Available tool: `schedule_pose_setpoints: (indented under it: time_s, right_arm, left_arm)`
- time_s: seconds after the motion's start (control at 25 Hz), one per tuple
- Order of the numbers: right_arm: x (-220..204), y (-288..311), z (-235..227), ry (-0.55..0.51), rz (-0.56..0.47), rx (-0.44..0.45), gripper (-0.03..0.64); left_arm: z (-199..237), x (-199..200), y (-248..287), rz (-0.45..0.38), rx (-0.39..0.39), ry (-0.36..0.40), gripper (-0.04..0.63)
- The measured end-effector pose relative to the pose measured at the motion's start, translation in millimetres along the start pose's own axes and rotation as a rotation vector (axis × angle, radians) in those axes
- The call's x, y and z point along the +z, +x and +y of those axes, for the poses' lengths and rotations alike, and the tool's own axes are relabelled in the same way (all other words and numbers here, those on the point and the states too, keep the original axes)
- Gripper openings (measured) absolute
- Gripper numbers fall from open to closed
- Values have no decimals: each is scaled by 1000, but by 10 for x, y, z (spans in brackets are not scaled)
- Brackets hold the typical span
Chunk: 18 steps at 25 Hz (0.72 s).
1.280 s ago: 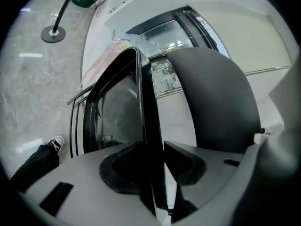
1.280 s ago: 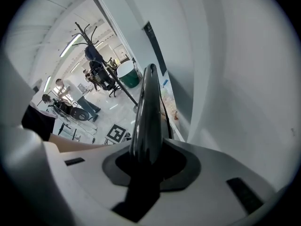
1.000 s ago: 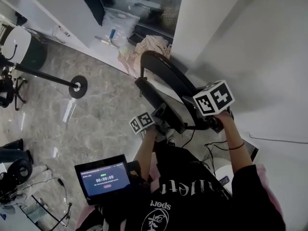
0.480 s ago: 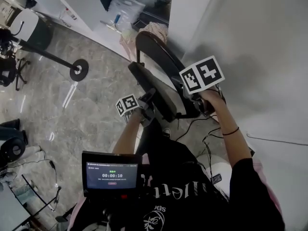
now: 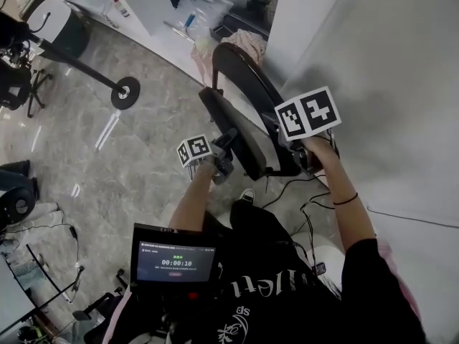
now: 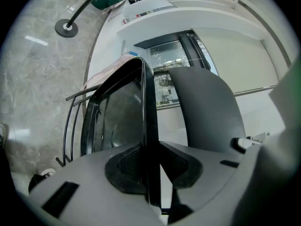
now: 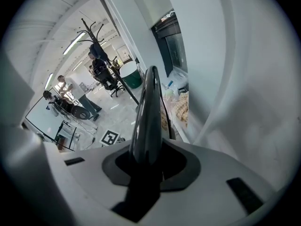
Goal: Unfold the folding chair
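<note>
Grey marble floor (image 5: 136, 156) meets a white wall (image 5: 387, 63). The black chair (image 5: 240, 129) stands beside that wall. The left gripper (image 6: 151, 171) is clamped on its seat edge, the right gripper (image 7: 146, 161) on its frame.

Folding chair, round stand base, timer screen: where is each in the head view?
folding chair (image 5: 231, 122), head view, its black seat.
round stand base (image 5: 126, 90), head view, disc centre.
timer screen (image 5: 174, 263), head view, lit display.

In the head view, the folding chair (image 5: 240, 129) has its legs and feet hidden behind the person's arms (image 5: 346, 208). The print on the tablet (image 5: 176, 264) is unreadably small. The far people (image 7: 62, 86) are too small to make out.
</note>
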State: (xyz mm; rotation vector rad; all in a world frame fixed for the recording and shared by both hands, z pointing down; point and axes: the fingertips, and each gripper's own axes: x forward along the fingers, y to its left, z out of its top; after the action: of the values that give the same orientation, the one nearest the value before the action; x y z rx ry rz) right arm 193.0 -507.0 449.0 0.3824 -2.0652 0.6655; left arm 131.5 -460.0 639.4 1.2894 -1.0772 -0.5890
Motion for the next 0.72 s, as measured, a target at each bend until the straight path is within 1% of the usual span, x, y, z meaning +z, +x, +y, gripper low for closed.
schedule_pose_setpoints:
  time_s: [0.12, 0.28, 0.36, 0.44, 0.48, 0.52, 0.6, 0.72]
  right_arm:
    - [2, 28, 77, -10, 1, -7, 86]
    - [-35, 95, 299, -72, 15, -48, 84]
    - [-44, 137, 507, -120, 15, -84, 81]
    - [-18, 168, 741, -199, 10, -127, 72]
    - [-8, 185, 852, -221, 3, -137, 72]
    - [-4, 207, 951, -215, -7, -136, 72]
    - [-6, 260, 1118, -164, -24, -123, 71]
    - [4, 364, 1375, -88, -37, -110, 71]
  left_arm:
    - [31, 27, -59, -8, 2, -13, 84]
    - [132, 10, -248, -7, 14, -51, 84]
    - [198, 27, -413, -12, 17, -58, 84]
    - [247, 74, -588, -14, 15, -56, 84]
    - [270, 96, -679, -11, 15, -54, 84]
    - [293, 117, -774, -6, 15, -50, 84]
    - [347, 166, -965, 14, 18, -35, 84]
    - [430, 299, -1266, 48, 25, 9, 86]
